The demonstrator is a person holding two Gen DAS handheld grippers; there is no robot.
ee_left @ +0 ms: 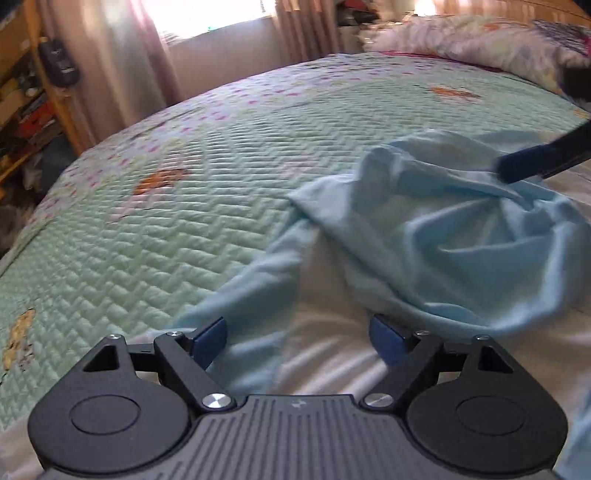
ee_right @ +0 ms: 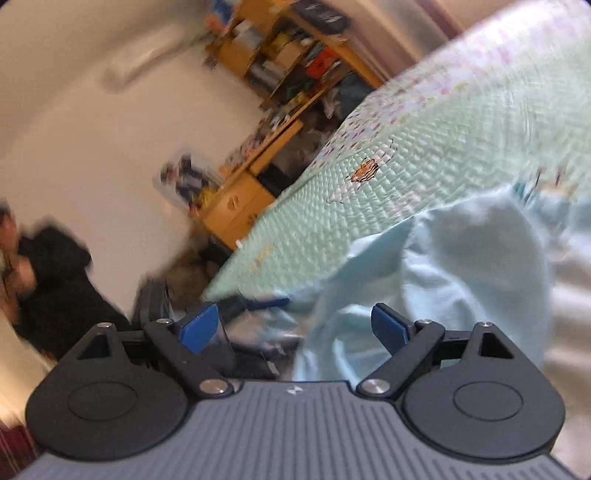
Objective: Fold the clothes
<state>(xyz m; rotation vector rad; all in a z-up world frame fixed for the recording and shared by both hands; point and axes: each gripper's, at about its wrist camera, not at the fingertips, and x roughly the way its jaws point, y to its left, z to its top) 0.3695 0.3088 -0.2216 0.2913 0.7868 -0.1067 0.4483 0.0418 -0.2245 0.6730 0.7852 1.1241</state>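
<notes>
A bedroom, and the work surface is a bed (ee_left: 184,229) under a quilted mint cover. On it, to the right, lies the light blue garment (ee_left: 424,236), crumpled over a white sheet (ee_left: 325,354), one strip trailing toward the left gripper (ee_left: 298,338). That gripper's fingers are spread wide, holding nothing. In its view a dark blue bar, likely the other tool, reaches into the bunched fabric from the right. The right gripper (ee_right: 294,325) is spread too, cloth draped just ahead. The risk, I'd say: grabbing a random bunch and folding in wrinkles. Only the right view shows the wooden shelves (ee_right: 280,74) and a person in black (ee_right: 55,280); only the left shows the window (ee_left: 210,14).
</notes>
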